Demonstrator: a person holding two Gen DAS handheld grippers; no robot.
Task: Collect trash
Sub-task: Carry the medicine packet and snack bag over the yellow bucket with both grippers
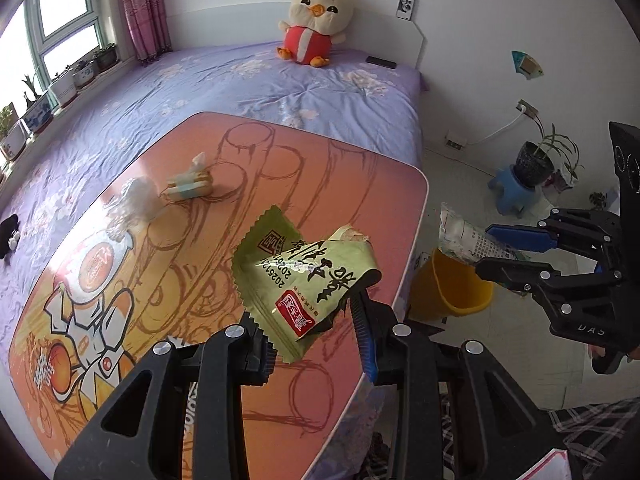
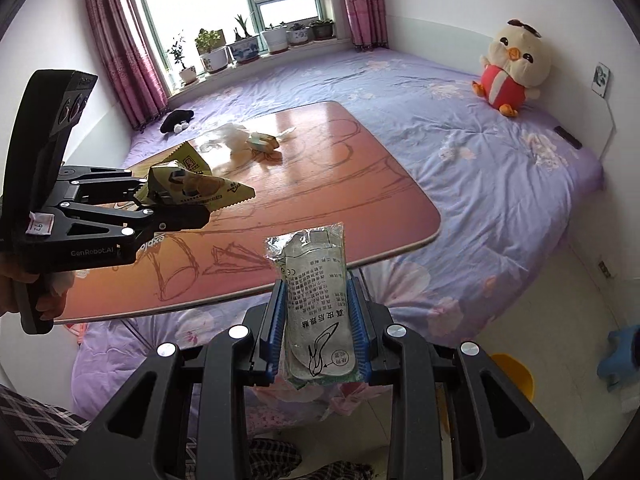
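My left gripper (image 1: 316, 328) is shut on a green snack wrapper (image 1: 304, 276) and holds it above the right part of the orange table (image 1: 200, 216). It also shows in the right wrist view (image 2: 176, 196) with the wrapper (image 2: 200, 184). My right gripper (image 2: 318, 332) is shut on a clear plastic packet with printed text (image 2: 316, 292), off the table's near edge. In the left wrist view the right gripper (image 1: 492, 250) holds that packet (image 1: 460, 236) just above a yellow bin (image 1: 452, 284) on the floor. A crumpled white tissue (image 1: 132, 200) and a small tissue pack (image 1: 190, 184) lie on the table.
The table stands on a bed with a purple floral sheet (image 1: 280, 84). A plush chick (image 1: 316, 24) and a black remote (image 1: 382, 62) lie near the headboard. A potted plant on a blue stool (image 1: 528, 176) stands on the floor. Plant pots (image 2: 240, 46) line the windowsill.
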